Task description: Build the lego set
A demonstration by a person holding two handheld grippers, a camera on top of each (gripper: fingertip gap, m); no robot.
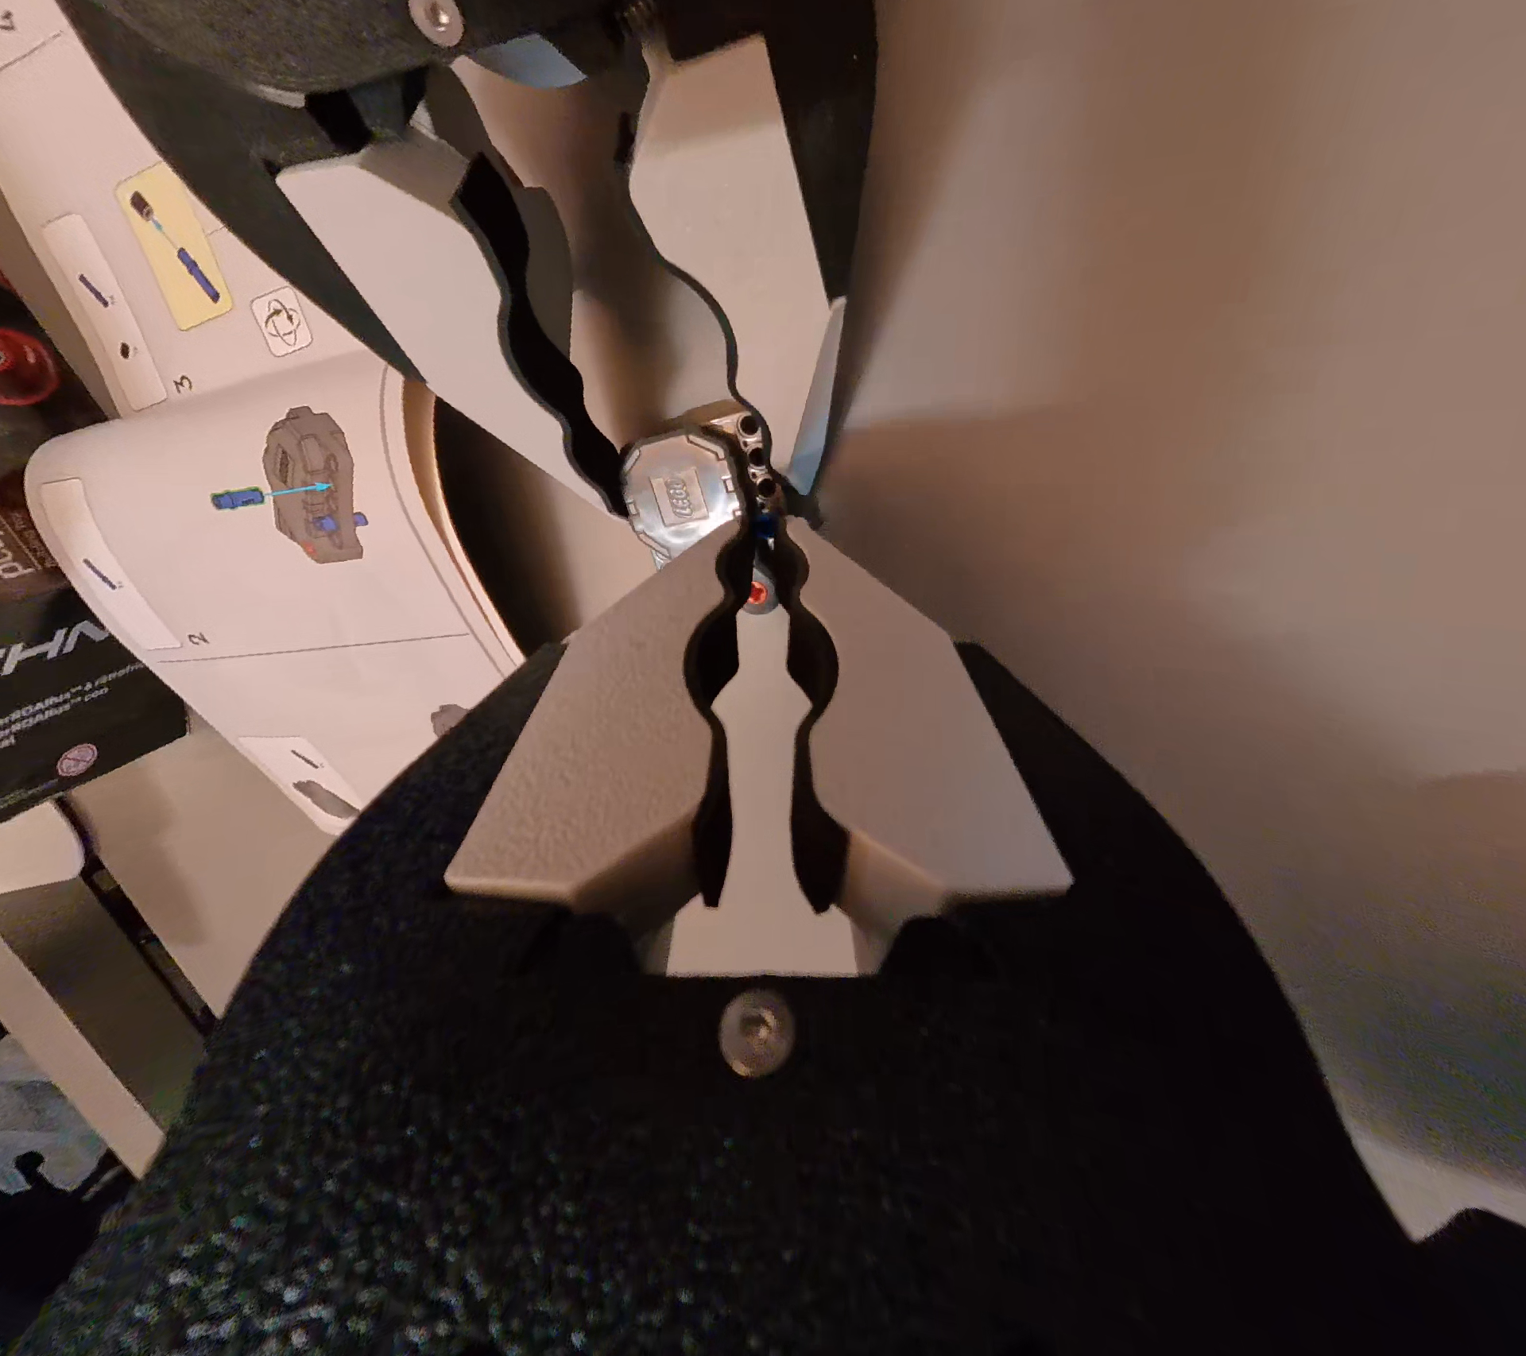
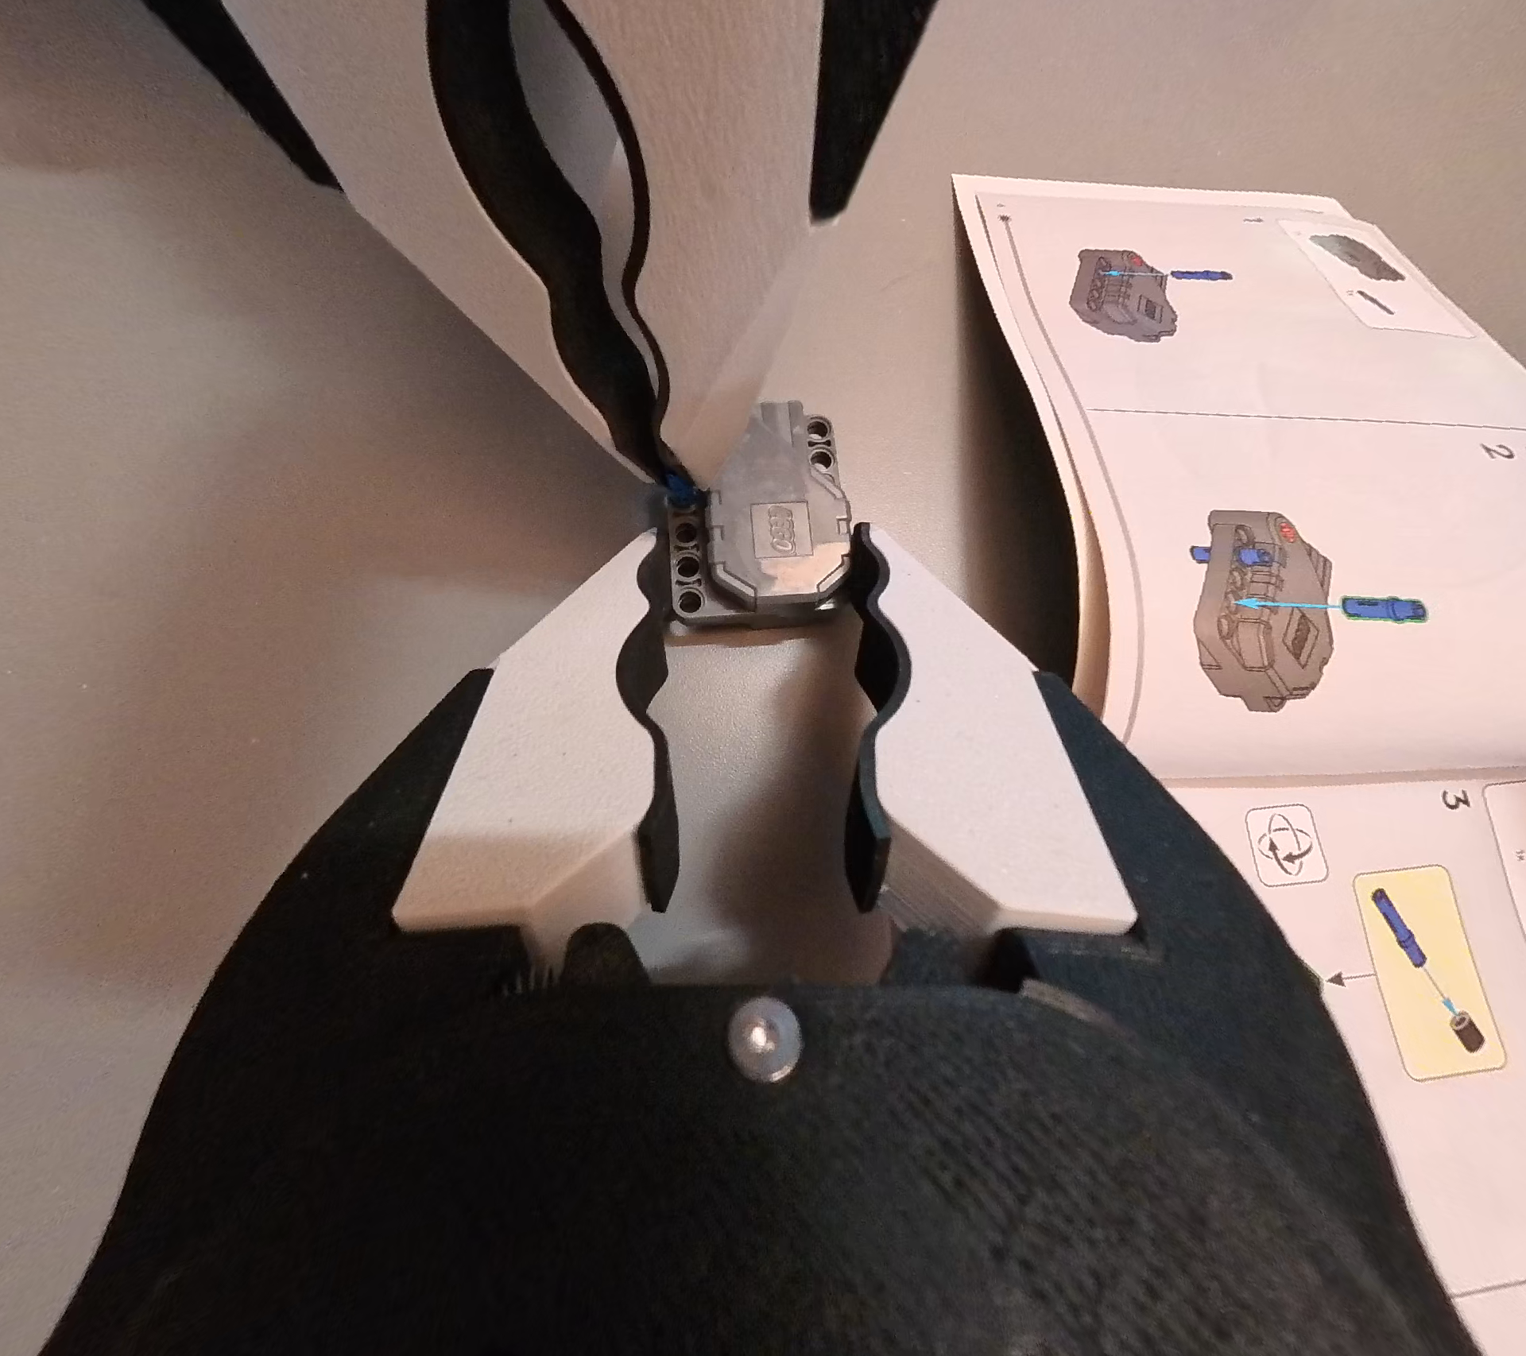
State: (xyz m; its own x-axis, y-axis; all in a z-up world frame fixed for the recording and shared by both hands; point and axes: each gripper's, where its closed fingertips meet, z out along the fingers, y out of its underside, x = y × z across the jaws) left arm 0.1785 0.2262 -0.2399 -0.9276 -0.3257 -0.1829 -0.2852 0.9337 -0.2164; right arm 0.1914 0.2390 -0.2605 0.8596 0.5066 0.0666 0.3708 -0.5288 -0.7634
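A grey motor block (image 2: 772, 544) with pin holes along one side is held above the table. My right gripper (image 2: 760, 561) is shut on it, one finger on each side. The block also shows in the left wrist view (image 1: 685, 490), gripped by the right gripper (image 1: 681, 453), which comes in from the top. My left gripper (image 1: 761, 547) is shut on a small blue pin (image 1: 765, 523). The pin's tip is at the block's holed edge. In the right wrist view the left gripper (image 2: 670, 478) comes down from above with the blue pin (image 2: 677, 488) touching the block's top corner.
An open instruction booklet (image 2: 1280, 490) lies on the table (image 2: 248, 490) to the right of the block; it also shows in the left wrist view (image 1: 248, 532). A black box (image 1: 66, 705) and red round parts (image 1: 25, 367) sit at the far left.
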